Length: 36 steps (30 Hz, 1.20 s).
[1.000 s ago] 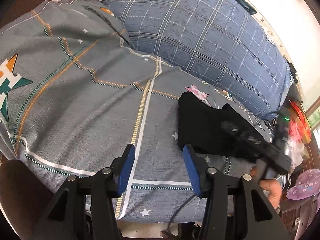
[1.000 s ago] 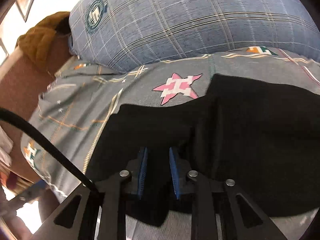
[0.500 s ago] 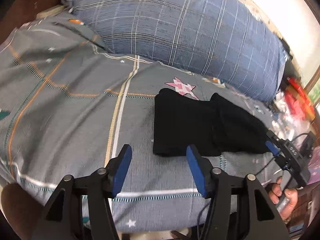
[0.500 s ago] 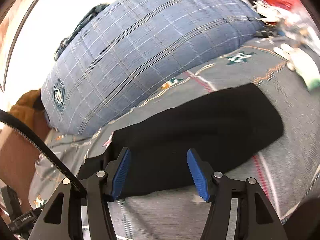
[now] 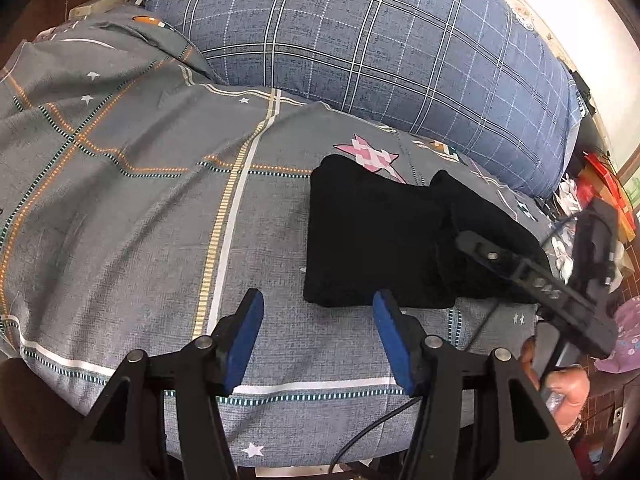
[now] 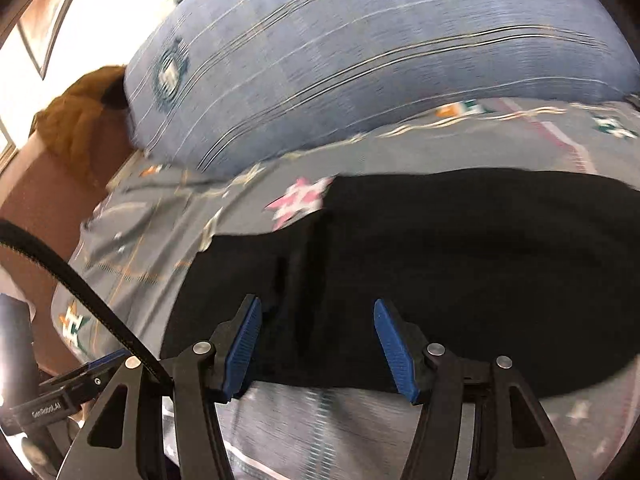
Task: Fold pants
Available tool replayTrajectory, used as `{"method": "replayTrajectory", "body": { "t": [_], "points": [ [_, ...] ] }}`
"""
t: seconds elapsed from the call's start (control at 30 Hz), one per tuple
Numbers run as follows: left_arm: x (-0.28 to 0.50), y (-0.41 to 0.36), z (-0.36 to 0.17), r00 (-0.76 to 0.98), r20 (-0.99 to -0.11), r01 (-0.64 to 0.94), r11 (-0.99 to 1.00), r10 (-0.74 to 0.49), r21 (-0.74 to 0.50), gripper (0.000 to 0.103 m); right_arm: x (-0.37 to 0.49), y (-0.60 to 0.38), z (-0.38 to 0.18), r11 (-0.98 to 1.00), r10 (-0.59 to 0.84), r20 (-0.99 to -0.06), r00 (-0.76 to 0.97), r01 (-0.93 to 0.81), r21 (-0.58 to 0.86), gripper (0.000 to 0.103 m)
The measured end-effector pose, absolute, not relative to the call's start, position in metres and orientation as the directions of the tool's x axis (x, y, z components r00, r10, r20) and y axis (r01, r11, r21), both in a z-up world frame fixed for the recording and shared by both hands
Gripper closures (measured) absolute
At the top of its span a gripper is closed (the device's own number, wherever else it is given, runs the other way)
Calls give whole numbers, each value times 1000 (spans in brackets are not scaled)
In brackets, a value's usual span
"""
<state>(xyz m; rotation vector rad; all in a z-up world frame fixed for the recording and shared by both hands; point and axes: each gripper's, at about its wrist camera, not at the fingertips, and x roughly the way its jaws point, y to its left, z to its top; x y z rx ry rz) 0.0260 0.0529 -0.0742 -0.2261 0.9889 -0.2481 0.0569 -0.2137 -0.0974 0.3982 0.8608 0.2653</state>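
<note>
Grey patterned bedsheet [image 5: 140, 208], black folded fabric pants [image 5: 372, 240] lying flat. Left gripper [image 5: 316, 336] and right gripper [image 6: 316, 344] both spread wide, empty. Pinch both near corners evenly before folding over.

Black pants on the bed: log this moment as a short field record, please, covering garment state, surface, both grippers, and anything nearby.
garment: black pants, folded into a compact bundle, lying flat
surface: grey patterned bedsheet
left gripper: open, holding nothing, near the bundle's front edge, not touching it
right gripper: open, holding nothing, over the front edge of the pants
behind pants: blue plaid pillow
image quality: right wrist view motion-blurred
</note>
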Motion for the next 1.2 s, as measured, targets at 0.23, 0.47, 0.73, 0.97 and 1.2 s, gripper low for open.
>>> {"method": "replayTrajectory", "body": {
  "t": [0.23,0.47,0.73,0.97,1.2],
  "points": [
    [32,45,-68,544,-793,133,961,-275,-241,47,58,-223,-116,928,251,-742,622,64,368,87],
    [63,-8,-33,531,-762,308,922,-370,-234,45,-5,-302,-88,829,156,-632,759,246,502,38],
    [116,-158,-16,402,-785,601,782,-471,-162,45,-61,-358,-103,716,-99,-651,753,508,479,38],
    [141,-294,-40,214,-872,792,601,-440,-108,45,-57,-386,-124,630,-44,-667,744,539,559,37],
    [147,-377,-66,102,-905,868,481,-414,-123,45,-49,-398,-134,593,23,-615,788,485,643,37]
  ]
}}
